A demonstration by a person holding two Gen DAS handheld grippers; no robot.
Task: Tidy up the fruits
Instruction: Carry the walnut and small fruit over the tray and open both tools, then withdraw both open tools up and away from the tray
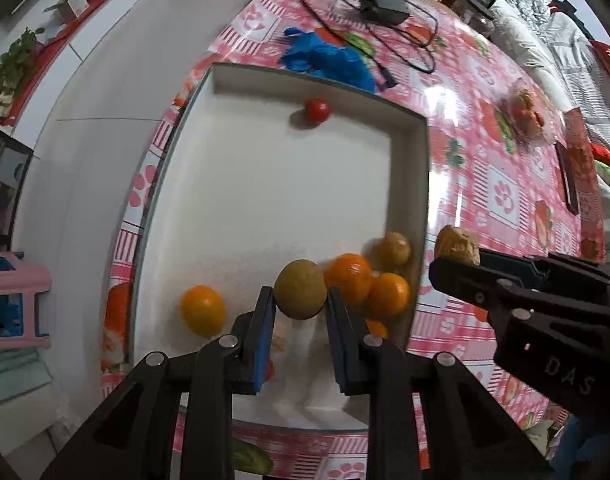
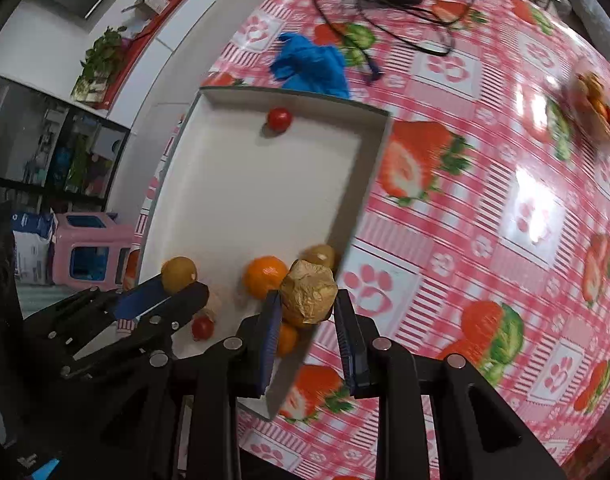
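A white shallow box (image 1: 265, 184) lies on the pink strawberry tablecloth. Over its near end my left gripper (image 1: 301, 300) is shut on a round brown-green fruit (image 1: 301, 295). Beneath it in the box lie a yellow-orange fruit (image 1: 203, 310), two oranges (image 1: 350, 278) and a brown fruit (image 1: 393, 248). A cherry tomato (image 1: 317, 110) rests by the far wall. My right gripper (image 2: 309, 300) is shut on a crinkled golden-brown fruit (image 2: 309, 298) above the box's right wall (image 2: 365, 200). A second cherry tomato (image 2: 203, 327) lies near the left gripper (image 2: 173, 280).
Behind the box a crumpled blue bag (image 1: 329, 60) sits beside black cables and an adapter (image 1: 385, 8). A clear bag of fruit (image 1: 525, 114) lies far right on the table. The table's edge runs along the left, with a pink stool (image 1: 13, 292) on the floor below.
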